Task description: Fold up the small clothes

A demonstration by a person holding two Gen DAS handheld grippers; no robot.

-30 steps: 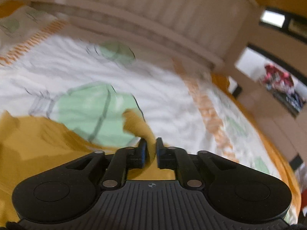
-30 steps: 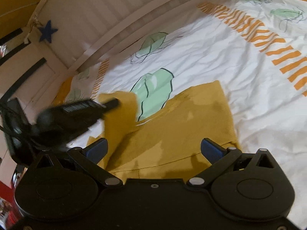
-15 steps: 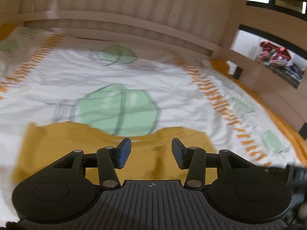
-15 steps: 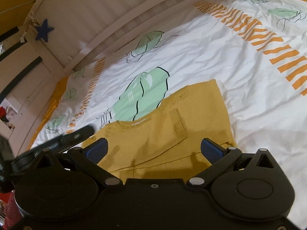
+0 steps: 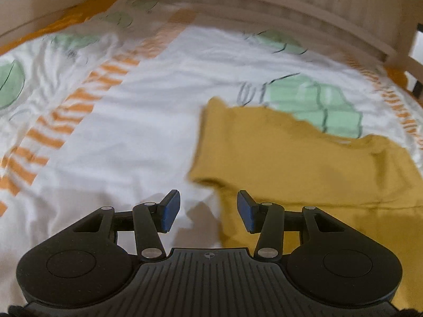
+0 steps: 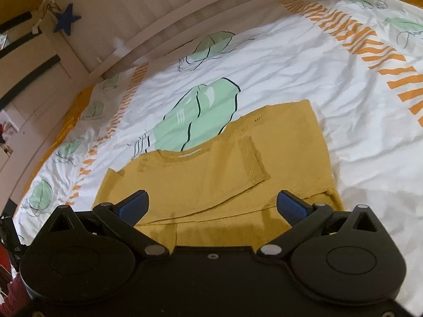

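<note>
1. Left wrist view: the left gripper (image 5: 208, 208) has its jaws parted with nothing pressed between the blue pads (image 5: 170, 210); through the gap shows white bedding and the near left edge of the garment.
2. The mustard-yellow top (image 5: 304, 163) lies flat on the bed cover (image 5: 137, 137), filling the right half of this view. Its lower left corner sits just ahead of the right-hand pad, and its far left corner points toward the green print (image 5: 314, 105) on the cover.
3. Rows of orange dashes (image 5: 79, 105) run diagonally across the cover at left, well apart from the top. A pale wooden bed rail (image 5: 238, 2) curves behind the bed. This view is somewhat blurred.
4. Right wrist view: the right gripper (image 6: 212, 208) stands wide apart, empty, with the folded top spread below and between its pads (image 6: 133, 206).
5. The same top (image 6: 211, 179) lies with its neckline toward the far side, overlapping the bottom of a green leaf-shaped print (image 6: 201, 113). A sleeve (image 6: 252, 161) is folded inward across the body, its ribbed cuff lying on the front.
6. A blue star (image 6: 66, 21) hangs on the slatted rail (image 6: 164, 8) at upper left.
</note>
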